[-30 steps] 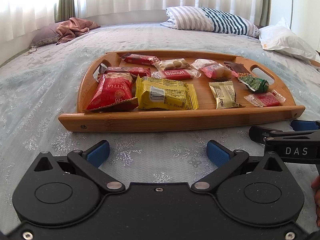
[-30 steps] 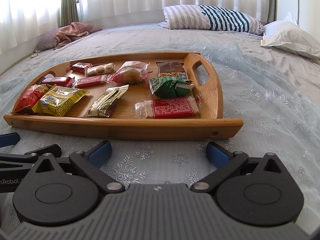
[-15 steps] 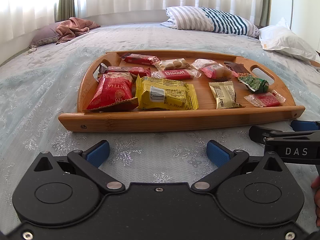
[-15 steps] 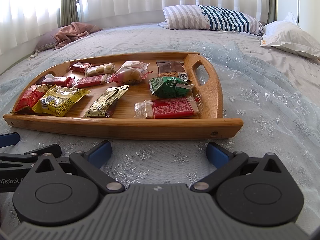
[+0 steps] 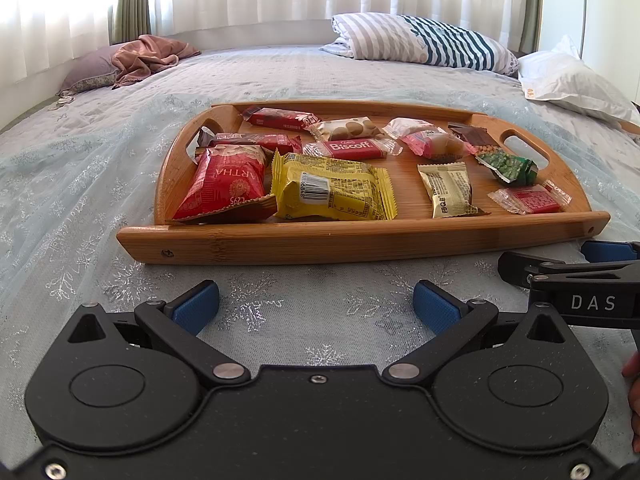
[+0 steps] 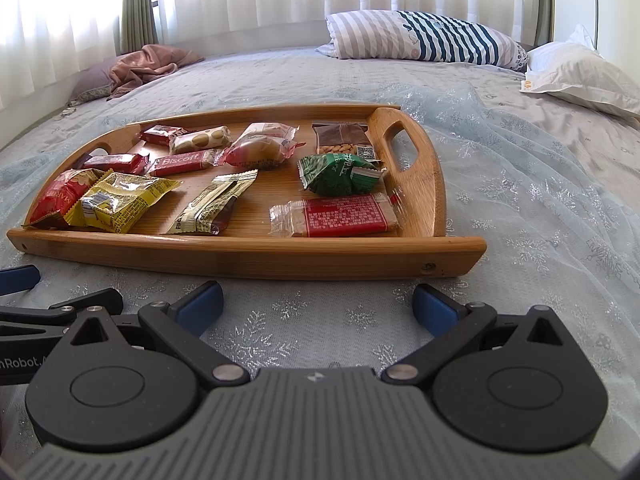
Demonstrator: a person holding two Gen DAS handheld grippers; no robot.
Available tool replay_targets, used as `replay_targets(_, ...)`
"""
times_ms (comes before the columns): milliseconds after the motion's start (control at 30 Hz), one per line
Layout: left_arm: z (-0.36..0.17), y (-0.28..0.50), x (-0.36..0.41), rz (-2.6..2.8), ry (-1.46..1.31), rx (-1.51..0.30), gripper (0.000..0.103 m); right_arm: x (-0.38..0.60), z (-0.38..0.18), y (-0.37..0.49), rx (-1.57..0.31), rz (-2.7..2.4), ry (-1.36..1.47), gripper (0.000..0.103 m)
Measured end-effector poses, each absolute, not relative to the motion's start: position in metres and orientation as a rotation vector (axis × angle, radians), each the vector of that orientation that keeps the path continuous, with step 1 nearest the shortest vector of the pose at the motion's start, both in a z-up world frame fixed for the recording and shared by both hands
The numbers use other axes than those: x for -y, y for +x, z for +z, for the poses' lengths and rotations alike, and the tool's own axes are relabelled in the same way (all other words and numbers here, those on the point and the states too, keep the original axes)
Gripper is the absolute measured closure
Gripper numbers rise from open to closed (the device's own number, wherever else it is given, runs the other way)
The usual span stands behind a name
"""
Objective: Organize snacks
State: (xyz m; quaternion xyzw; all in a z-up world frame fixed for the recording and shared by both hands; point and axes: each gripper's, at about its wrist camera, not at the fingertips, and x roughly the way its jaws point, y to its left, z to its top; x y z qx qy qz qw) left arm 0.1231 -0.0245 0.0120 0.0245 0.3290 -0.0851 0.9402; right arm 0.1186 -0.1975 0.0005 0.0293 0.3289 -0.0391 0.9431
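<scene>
Snacks all lie inside the wooden tray [image 5: 360, 240], which sits flat on the bedspread [image 5: 80, 184] near its front edge; none shows on the cloth itself. Largest to smallest: red bag [image 5: 224, 184] fills the tray's front left corner, overlapping the yellow pack [image 5: 332, 192] just beside it along the front rim, probably because both need the widest floor. Gold bar [image 5: 448, 188] lies alone mid-front; red wafer [image 6: 344, 216] sits flat at the front right corner, green pouch [image 6: 340, 172] just behind it by the right handle cutout. Biscoff pack [image 5: 350, 150] and smaller sweets line the back rim. Layout reads as loosely spread rather than strictly rowed; it fits either a tray awaiting sorting or one already filled, and I cannot tell which. Left gripper [image 5: 316, 304] and right gripper [image 6: 318, 300] hover low over the bedspread before the tray's front rim, fingers spread wide, holding nothing, both facing the tray so every packet stays in view.
</scene>
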Motion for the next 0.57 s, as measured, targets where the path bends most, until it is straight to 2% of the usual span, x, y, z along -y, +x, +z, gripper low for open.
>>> replay_targets(567,0.0116,0.1231,0.0245,-0.174,0.050,-0.670,0.000,0.1973,0.0003,0.1190,-0.670,-0.080,0.060,0.000)
